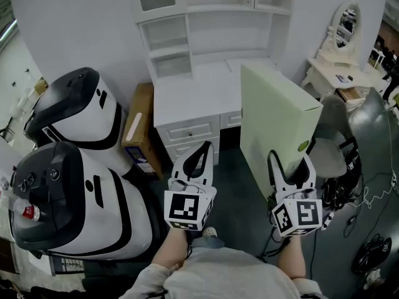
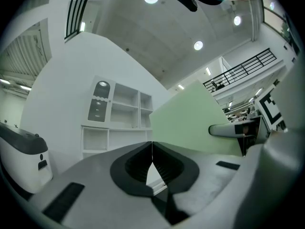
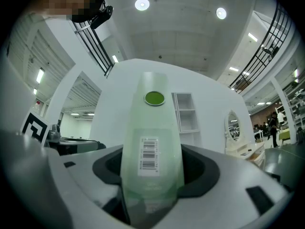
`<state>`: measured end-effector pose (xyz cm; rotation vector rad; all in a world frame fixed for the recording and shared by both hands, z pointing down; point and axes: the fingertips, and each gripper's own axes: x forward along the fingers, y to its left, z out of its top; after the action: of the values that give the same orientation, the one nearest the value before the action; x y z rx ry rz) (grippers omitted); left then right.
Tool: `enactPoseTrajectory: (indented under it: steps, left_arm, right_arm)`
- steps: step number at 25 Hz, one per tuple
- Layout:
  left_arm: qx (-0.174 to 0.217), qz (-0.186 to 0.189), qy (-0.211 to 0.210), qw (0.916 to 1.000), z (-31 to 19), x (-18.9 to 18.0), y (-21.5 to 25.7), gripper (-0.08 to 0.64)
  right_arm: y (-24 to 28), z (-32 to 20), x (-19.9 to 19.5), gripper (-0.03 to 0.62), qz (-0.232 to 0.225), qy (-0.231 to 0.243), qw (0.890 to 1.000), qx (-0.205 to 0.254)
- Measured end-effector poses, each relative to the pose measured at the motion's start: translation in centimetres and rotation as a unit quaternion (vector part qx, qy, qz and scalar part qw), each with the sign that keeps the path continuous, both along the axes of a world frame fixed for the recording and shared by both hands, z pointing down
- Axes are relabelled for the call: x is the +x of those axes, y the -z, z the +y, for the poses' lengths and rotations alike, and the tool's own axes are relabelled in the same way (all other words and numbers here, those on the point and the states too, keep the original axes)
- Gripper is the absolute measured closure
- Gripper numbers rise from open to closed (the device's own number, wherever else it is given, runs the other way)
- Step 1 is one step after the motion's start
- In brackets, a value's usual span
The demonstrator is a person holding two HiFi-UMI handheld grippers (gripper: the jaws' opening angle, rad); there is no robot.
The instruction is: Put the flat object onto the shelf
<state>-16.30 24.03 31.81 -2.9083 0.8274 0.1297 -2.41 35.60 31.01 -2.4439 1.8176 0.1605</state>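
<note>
While the person faces the white shelf unit point(image 1: 206, 27), the right claw point(image 3: 151, 168) is clamped on the near narrow edge of the pale green flat board point(image 1: 274, 114). The board stands upright and reaches away ahead of that claw. A barcode label point(image 3: 148, 154) sits between the jaws, with a round green sticker point(image 3: 154, 98) just above it. The left claw point(image 2: 151, 152), off to the board's left and clear of it, has its jaws pressed together on nothing. The shelves stand beyond both claws, past a white desk point(image 1: 193, 95).
</note>
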Motion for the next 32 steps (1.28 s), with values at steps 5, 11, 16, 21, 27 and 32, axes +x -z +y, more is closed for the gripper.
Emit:
enactPoseTrajectory:
  steps: [5, 11, 16, 21, 27, 32]
  left_arm:
    - [0.0, 0.004, 0.0, 1.0, -2.7, 0.3, -0.1, 0.546]
    - [0.002, 0.01, -0.007, 0.9999, -6.0, 0.4, 0.0, 0.546]
    - [0.002, 0.011, -0.017, 0.9998, -8.2, 0.3, -0.2, 0.546]
    - [-0.003, 0.012, -0.026, 0.9996, -9.5, 1.1, -0.5, 0.546]
    - [-0.007, 0.01, -0.026, 0.9996, -11.1, 2.8, -0.8, 0.545]
    - [-0.009, 0.008, -0.012, 0.9999, -13.5, 4.6, -0.9, 0.546]
  right_arm:
    - [-0.1, -2.3, 0.5, 0.304, -0.013, 0.01, 1.0, 0.006]
    - [-0.2, -5.4, 0.6, 0.302, -0.014, 0.0, 1.0, 0.011]
    - [-0.2, -7.1, 0.5, 0.302, -0.011, -0.011, 1.0, 0.01]
    - [-0.3, -8.4, 0.8, 0.302, -0.003, -0.015, 1.0, -0.002]
    - [-0.6, -10.0, 2.7, 0.302, -0.004, -0.016, 1.0, -0.008]
    - [-1.0, -12.6, 5.0, 0.302, -0.013, -0.003, 1.0, -0.008]
